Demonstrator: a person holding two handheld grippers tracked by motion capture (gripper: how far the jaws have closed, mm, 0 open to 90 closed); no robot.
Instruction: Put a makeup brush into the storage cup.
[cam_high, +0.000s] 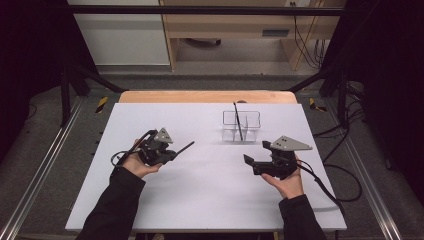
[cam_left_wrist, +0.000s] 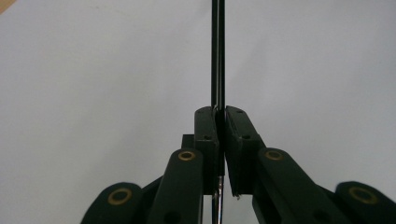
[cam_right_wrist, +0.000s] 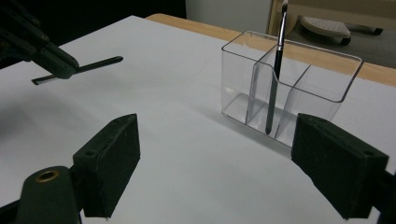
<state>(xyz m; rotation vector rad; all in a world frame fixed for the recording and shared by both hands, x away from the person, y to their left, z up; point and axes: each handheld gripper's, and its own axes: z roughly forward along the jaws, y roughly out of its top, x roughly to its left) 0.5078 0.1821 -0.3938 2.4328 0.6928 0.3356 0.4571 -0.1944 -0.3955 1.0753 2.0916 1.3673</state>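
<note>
Presently: left gripper (cam_high: 172, 154), fingers (cam_left_wrist: 208, 135) pinching one slim black brush (cam_high: 184, 148) above the white table (cam_high: 200, 190). Right gripper (cam_high: 256, 156), fingers (cam_right_wrist: 109, 158) spread, empty. Clear plastic divided organiser (cam_high: 241, 126), well apart, holding a second black brush (cam_high: 238, 120) upright. Advice: tip the held brush vertical before lowering into a free compartment.

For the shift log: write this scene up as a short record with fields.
work in hand: moving thin black brushes into a clear organizer
left gripper: shut on a black brush, held above the white table
right gripper: open, holds nothing, jaws toward the organizer
clear organizer: upright on the far part of the table, several compartments
standing brush: upright in a middle compartment, leaning on a divider
people: two hands in dark sleeves
</note>
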